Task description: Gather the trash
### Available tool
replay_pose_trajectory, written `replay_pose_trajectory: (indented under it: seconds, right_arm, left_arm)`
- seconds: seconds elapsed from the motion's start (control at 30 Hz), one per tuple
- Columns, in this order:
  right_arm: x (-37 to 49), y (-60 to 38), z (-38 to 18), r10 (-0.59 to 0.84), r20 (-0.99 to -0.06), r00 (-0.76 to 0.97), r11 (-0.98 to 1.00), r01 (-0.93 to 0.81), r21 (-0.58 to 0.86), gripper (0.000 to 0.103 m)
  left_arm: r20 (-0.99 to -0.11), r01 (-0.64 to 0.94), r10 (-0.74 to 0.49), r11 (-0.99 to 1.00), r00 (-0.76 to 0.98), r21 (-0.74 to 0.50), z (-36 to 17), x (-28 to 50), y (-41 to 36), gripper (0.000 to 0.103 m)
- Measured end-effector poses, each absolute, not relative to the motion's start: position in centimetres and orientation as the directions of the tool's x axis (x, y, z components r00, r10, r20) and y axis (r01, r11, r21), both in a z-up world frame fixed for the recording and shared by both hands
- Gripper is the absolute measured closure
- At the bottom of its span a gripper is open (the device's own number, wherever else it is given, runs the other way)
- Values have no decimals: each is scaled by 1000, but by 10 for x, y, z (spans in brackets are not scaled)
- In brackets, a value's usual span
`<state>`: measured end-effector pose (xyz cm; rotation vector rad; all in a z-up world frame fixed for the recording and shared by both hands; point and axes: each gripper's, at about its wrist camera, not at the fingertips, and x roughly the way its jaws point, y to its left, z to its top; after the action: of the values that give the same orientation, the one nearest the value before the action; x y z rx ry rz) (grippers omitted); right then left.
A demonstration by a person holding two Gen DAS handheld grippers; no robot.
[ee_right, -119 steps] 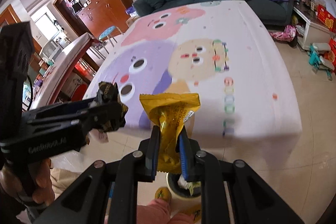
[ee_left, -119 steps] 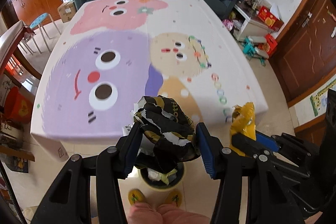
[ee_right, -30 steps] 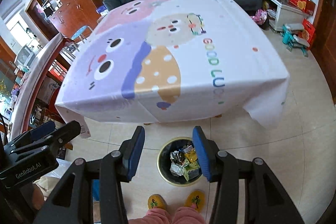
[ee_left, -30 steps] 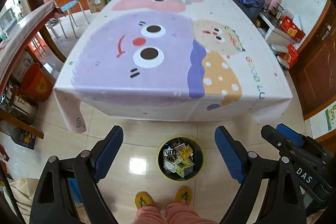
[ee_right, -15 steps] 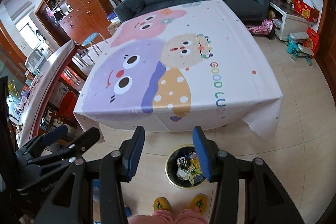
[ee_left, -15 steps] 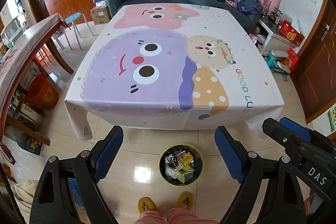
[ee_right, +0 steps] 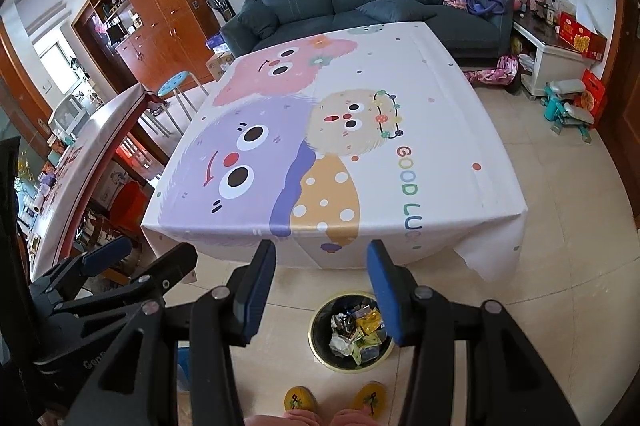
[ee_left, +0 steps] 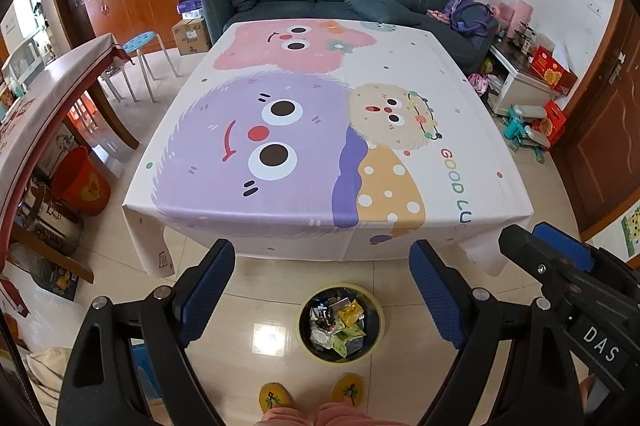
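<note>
Your trash bin (ee_left: pixel 379 322) stands upright on the tiled floor, just in front of the counter's near edge: a small round can, dark inside with a pale yellow rim. It holds crumpled wrappers (ee_left: pixel 338 324), among them yellow, silver and white pieces piled loosely below the rim. From your right wrist view the wrappers (ee_right: pixel 356 332) lie the same way.

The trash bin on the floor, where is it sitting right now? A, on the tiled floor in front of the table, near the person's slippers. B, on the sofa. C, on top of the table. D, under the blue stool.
A: the trash bin stands on the tiles between the table edge and the yellow slippers, with wrappers inside it.
</note>
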<state>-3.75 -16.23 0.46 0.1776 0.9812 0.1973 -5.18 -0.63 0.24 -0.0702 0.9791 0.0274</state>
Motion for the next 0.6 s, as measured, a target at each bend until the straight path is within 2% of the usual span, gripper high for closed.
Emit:
replay_pose_trajectory:
  seconds: [0.6]
  right_arm:
    - [-35,-159,8,237,-808,540,971,-110,212,55]
  left_arm:
    - [-825,-69,-8,996,565,-57,5,-48,-6,15]
